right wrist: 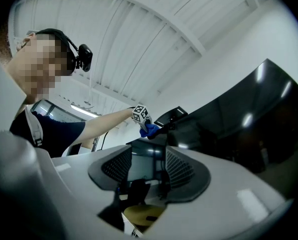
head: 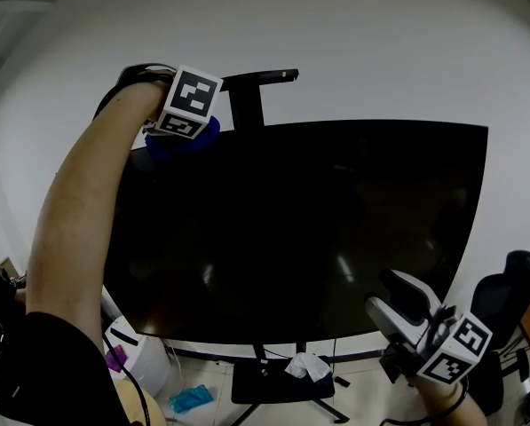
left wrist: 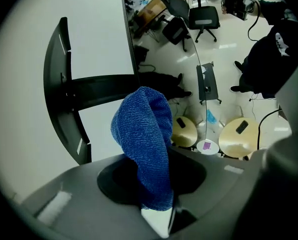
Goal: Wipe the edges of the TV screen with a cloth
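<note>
Across mid-frame, TV screen (head: 300,229): dark, mounted on a black stand (head: 247,105).
Your left arm (head: 74,220): raised, stretched to the screen's upper-left corner.
Your right gripper (head: 396,302): low, by the screen's lower-right corner; jaws parted, nothing between.
Your left gripper (left wrist: 156,204): clenched on the blue cloth (head: 183,140).
Blue cloth: at that upper-left corner's edge.

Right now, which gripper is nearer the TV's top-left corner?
Left. The left gripper, shut on the blue cloth, is at the top-left corner of the TV screen. The right gripper is open, low by the bottom-right corner.
</note>
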The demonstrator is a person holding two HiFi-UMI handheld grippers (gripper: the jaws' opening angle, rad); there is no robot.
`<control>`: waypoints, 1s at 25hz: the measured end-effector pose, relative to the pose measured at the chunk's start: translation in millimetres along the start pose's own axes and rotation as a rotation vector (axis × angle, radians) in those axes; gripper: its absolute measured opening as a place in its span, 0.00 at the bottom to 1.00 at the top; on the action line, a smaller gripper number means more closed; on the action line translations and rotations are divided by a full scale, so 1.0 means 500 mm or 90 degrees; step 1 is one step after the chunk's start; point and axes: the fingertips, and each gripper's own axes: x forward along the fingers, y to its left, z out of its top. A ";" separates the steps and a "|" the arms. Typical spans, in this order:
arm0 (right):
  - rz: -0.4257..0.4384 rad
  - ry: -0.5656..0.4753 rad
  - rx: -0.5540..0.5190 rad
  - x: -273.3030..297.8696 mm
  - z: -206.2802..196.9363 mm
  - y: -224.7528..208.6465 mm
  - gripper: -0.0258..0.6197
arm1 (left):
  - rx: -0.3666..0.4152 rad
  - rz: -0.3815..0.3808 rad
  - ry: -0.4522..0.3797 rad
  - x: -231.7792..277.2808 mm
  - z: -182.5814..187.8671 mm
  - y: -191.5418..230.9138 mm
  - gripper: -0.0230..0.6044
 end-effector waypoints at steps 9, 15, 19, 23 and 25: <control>-0.018 0.012 0.014 -0.149 0.023 -0.096 0.38 | -0.019 0.017 0.000 -0.058 0.127 0.024 0.21; -0.036 0.032 0.035 -0.205 0.025 -0.158 0.38 | -0.008 0.031 -0.016 -0.092 0.201 0.045 0.21; -0.046 0.025 0.038 -0.207 0.020 -0.179 0.38 | 0.020 0.036 -0.031 -0.101 0.240 0.051 0.21; -0.053 0.019 0.034 -0.190 0.011 -0.184 0.38 | 0.038 0.046 -0.056 -0.112 0.276 0.063 0.21; -0.050 0.018 0.034 -0.175 0.003 -0.178 0.38 | 0.042 0.052 -0.062 -0.118 0.280 0.069 0.21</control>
